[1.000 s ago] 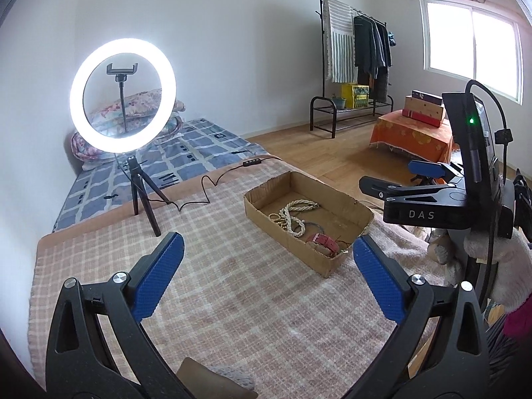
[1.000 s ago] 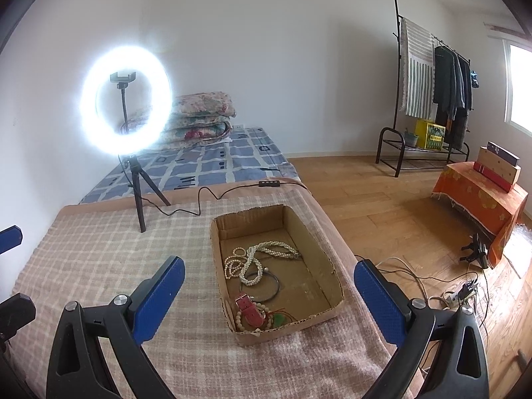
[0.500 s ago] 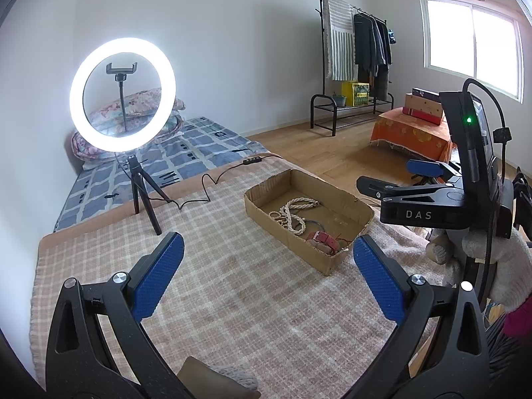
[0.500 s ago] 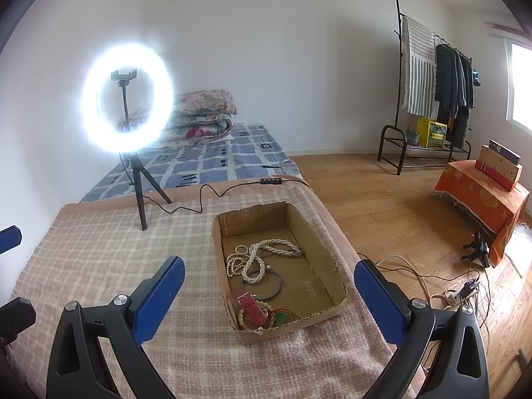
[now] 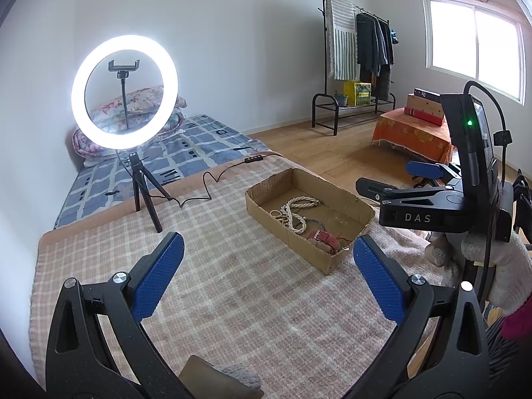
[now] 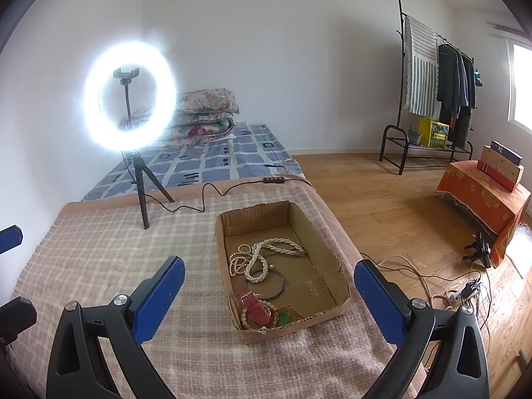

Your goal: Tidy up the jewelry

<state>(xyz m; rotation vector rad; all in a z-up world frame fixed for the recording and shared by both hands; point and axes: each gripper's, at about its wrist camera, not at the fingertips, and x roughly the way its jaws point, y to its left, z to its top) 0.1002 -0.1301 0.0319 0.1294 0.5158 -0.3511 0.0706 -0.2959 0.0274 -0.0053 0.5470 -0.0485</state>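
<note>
A shallow cardboard box (image 6: 332, 266) (image 5: 352, 204) lies on the checked blanket. In it are a white pearl necklace (image 6: 257, 259) (image 5: 292, 212), a dark ring bangle (image 6: 266, 282), a red watch strap (image 6: 254, 306) (image 5: 324, 237), a bead bracelet and a green piece (image 6: 282, 317). My right gripper (image 6: 269, 294) is open and empty, raised above the near end of the box. My left gripper (image 5: 266, 266) is open and empty, raised over the blanket to the left of the box. The right gripper also shows in the left wrist view (image 5: 409, 183).
A lit ring light (image 6: 129, 96) stands on a tripod (image 6: 144, 196) at the back left of the blanket (image 6: 99, 249), its cable (image 6: 212, 193) trailing behind the box. Beyond lie a mattress, a clothes rack (image 6: 432, 99), an orange-covered low table (image 6: 482, 193) and floor cables.
The box sits slightly lower and farther right in the right wrist view. The left wrist view is nearly unchanged. Both grippers stay open.
</note>
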